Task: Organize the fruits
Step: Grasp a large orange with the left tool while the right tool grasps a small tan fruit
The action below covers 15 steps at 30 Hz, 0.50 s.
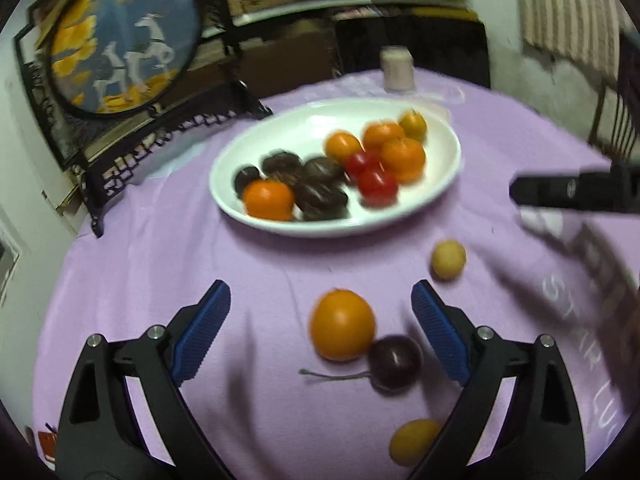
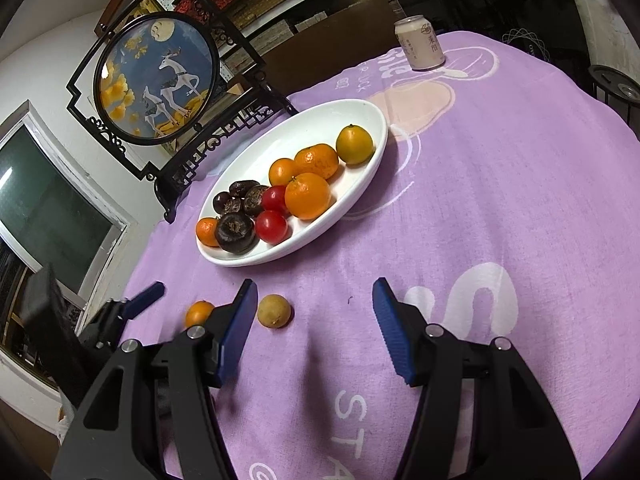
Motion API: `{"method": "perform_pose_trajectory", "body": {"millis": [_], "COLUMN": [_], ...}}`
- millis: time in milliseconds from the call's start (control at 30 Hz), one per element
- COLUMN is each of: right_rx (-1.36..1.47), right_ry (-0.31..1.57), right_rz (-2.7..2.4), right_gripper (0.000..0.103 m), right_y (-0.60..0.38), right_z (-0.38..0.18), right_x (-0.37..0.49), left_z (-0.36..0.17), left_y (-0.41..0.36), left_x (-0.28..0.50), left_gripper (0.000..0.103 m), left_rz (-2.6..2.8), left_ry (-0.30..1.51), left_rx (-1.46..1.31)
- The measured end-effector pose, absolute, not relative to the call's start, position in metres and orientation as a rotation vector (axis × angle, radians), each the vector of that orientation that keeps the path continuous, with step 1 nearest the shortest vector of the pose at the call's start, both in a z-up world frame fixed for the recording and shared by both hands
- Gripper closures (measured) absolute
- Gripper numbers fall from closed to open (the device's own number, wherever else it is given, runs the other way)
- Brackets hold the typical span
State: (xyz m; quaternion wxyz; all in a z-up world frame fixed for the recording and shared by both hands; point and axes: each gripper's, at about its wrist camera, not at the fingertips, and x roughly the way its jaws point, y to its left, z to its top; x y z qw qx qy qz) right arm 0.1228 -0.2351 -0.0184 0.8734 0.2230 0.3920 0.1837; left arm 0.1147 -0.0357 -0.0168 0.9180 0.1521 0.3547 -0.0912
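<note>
A white oval plate (image 1: 296, 128) (image 2: 352, 112) on the purple cloth holds several oranges, two red fruits and several dark brown fruits. Loose on the cloth lie an orange (image 1: 343, 324) (image 2: 199, 313), a dark plum with a stem (image 1: 395, 362), a pale yellow fruit (image 1: 448, 259) (image 2: 274, 311) and a yellow fruit (image 1: 414, 440). My left gripper (image 1: 320, 288) is open, its blue pads wide on either side of the loose orange without touching it. My right gripper (image 2: 316, 284) is open over bare cloth with nothing between its pads; the pale fruit lies just beside its left finger (image 2: 240, 320).
A drink can (image 1: 396, 68) (image 2: 420, 42) stands at the far edge of the table. A round deer picture in a black frame (image 1: 120, 40) (image 2: 156, 76) stands at the back left, close to the plate. A chair (image 1: 616, 120) is off to the right.
</note>
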Motion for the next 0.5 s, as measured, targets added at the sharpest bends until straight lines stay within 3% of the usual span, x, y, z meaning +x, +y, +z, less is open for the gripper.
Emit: {"method": "perform_pose_trajectory", "body": {"millis": [200, 333, 367, 500], "right_rx": [0.453, 0.445, 0.442, 0.412], "right_ry": [0.825, 0.835, 0.837, 0.858], "right_rz": [0.391, 0.4, 0.405, 0.433], "right_gripper": [0.043, 0.043, 0.043, 0.043], "right_y": [-0.232, -0.229, -0.227, -0.217], "right_z": [-0.019, -0.02, -0.02, -0.022], "right_x": [0.122, 0.123, 0.123, 0.123], "left_z": [-0.019, -0.022, -0.022, -0.025], "left_y": [-0.017, -0.011, -0.01, -0.01], "left_x": [0.117, 0.111, 0.113, 0.121], "left_gripper": [0.048, 0.059, 0.067, 0.067], "left_rz": [-0.278, -0.315, -0.315, -0.321], "left_ry": [0.828, 0.85, 0.85, 0.858], "left_rx": [0.165, 0.118, 0.111, 0.087]}}
